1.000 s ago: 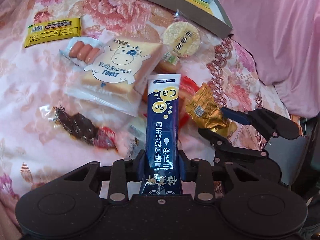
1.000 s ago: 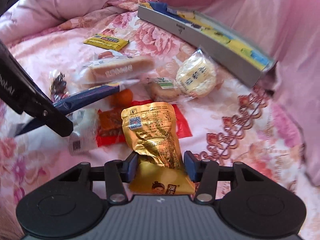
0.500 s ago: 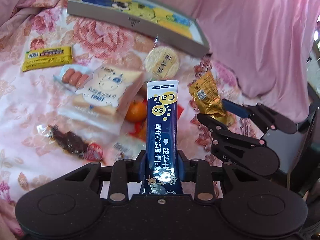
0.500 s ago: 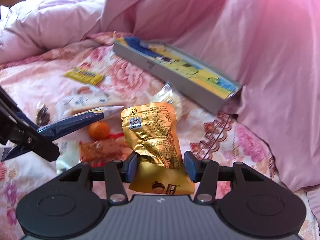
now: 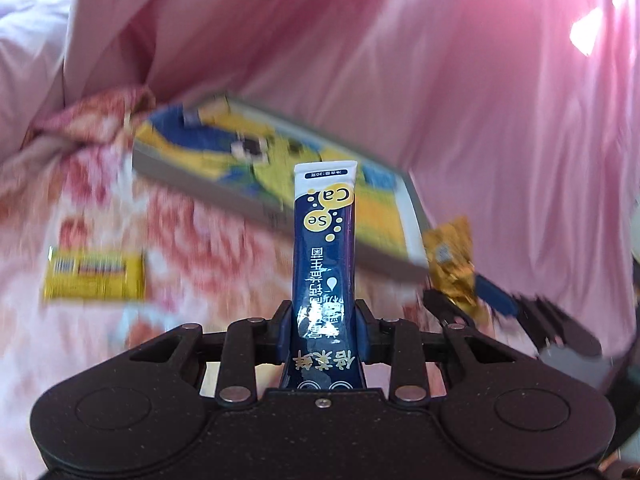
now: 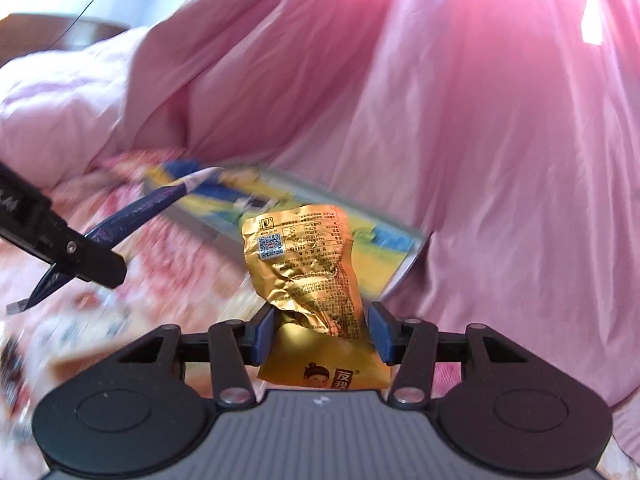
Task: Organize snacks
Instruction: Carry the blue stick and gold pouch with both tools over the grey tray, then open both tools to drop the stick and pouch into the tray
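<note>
Fingers [image 5: 285,330] of the left gripper [image 5: 323,330] are clamping a tall navy sachet [image 5: 323,248] near its lower end, so it is standing upright between them. Across on the right gripper [image 6: 321,338], blue pads are squeezing a crumpled gold foil pouch [image 6: 304,268] (its printed back is facing the camera). Both packets are hanging above the floral bedspread [image 5: 208,236], in front of a shallow grey-rimmed box [image 5: 256,156] with a yellow and blue picture. One yellow bar wrapper [image 5: 94,276] is lying flat on the bedspread, left of the box.
</note>
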### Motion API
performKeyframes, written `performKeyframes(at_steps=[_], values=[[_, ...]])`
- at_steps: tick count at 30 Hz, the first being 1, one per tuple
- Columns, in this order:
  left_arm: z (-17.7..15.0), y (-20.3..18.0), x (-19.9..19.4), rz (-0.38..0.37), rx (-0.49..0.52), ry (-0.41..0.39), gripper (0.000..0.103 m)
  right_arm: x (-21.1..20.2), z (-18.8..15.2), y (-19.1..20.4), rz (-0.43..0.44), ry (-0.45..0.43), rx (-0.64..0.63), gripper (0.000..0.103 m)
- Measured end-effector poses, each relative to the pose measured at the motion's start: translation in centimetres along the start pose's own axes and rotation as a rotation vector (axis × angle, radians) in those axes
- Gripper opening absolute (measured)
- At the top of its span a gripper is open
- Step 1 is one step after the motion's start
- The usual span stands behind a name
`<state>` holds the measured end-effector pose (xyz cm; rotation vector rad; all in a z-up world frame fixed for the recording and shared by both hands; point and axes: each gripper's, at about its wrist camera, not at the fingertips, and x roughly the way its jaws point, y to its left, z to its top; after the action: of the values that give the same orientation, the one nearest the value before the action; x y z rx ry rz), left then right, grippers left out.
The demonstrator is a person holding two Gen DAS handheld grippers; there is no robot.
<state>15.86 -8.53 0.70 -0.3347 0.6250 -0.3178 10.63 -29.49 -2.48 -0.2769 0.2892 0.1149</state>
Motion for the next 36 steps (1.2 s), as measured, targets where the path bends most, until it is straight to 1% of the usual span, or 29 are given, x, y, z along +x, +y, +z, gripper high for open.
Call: performKeyframes(at_steps=[4,6,10,13,19,22,27,31,34,35,36], values=[[3.9,-0.6,2.8,0.029,0.008,-0.068,0.033,2.3,1.7,-1.1,-0.033,-0.076,0.049,0.054],[5.6,-1.0,4.4,0.041,0.010,-0.088,0.033,3.8,2.4,-1.7,-0.036,-0.097,0.069,0.054],[8.2,-1.5,7.6,0.057,0.009,-0.118,0.033,6.7,3.1,-2.7,-0.024,-0.110,0.113,0.054],[9.2,-1.7,10.3,0.076,0.012,-0.114,0.033,8.6,2.9,-3.3,-0.016,-0.104,0.132,0.054],[9.3,-1.8,14.8,0.109,0.002,-0.071,0.033,11.9,2.0,-4.0,0.008,-0.048,0.179,0.055],[8.7,-1.3,16.5,0.125,0.000,-0.047,0.033,12.7,1.8,-3.8,0.014,-0.030,0.169,0.054],[7.7,-0.8,18.0,0.142,-0.010,-0.015,0.033,14.3,1.5,-3.6,0.028,0.024,0.180,0.053],[7.4,-0.4,18.6,0.145,-0.006,-0.003,0.036,14.7,1.5,-3.6,0.032,0.028,0.183,0.054],[7.3,-0.5,18.3,0.157,0.005,-0.008,0.039,14.7,1.5,-3.4,0.042,0.028,0.187,0.055],[7.3,-0.5,18.2,0.159,0.004,-0.009,0.045,14.4,1.5,-3.6,0.045,0.027,0.188,0.059],[7.3,-0.4,18.1,0.162,0.000,-0.010,0.048,14.4,1.7,-3.6,0.048,0.028,0.189,0.067]])
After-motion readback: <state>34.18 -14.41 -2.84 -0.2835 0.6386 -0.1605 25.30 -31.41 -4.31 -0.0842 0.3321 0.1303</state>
